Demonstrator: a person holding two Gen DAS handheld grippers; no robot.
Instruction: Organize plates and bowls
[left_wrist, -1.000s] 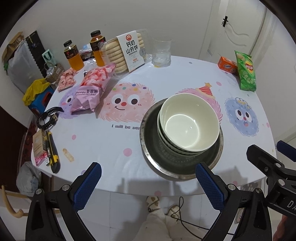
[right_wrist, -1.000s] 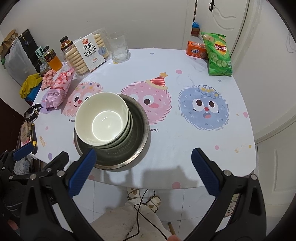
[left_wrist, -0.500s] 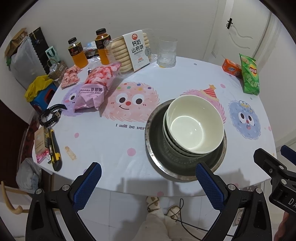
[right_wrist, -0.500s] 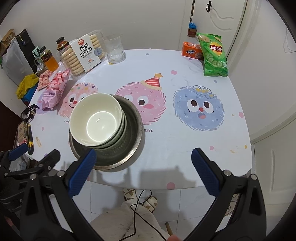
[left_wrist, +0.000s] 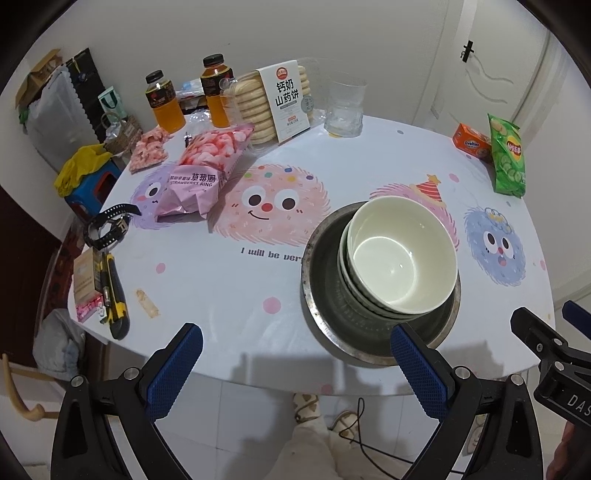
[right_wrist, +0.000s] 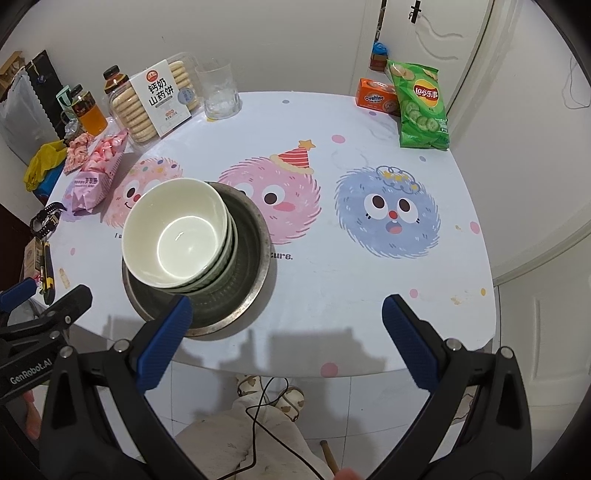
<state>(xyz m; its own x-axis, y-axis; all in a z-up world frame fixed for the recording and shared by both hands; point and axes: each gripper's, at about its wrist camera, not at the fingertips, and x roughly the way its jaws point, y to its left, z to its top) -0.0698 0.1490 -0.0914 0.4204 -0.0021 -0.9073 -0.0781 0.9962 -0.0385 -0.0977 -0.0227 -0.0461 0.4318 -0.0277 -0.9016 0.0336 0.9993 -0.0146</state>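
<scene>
Left wrist view: left gripper (left_wrist: 295, 369) fingers (left_wrist: 175, 369) are spread wide, gripping nothing. Stacked bowls (left_wrist: 400, 258) sit inside a metal plate (left_wrist: 314, 291) just beyond the right-side finger, on the desk (left_wrist: 229, 288). Right wrist view: right gripper (right_wrist: 286, 338) fingers (right_wrist: 410, 341) are likewise spread and unloaded; the stacked bowls (right_wrist: 175, 230) lie just beyond the left-side finger.

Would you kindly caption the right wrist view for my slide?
Open right gripper hovers before stacked bowls nested in a metal basin on a cartoon tablecloth.
</scene>
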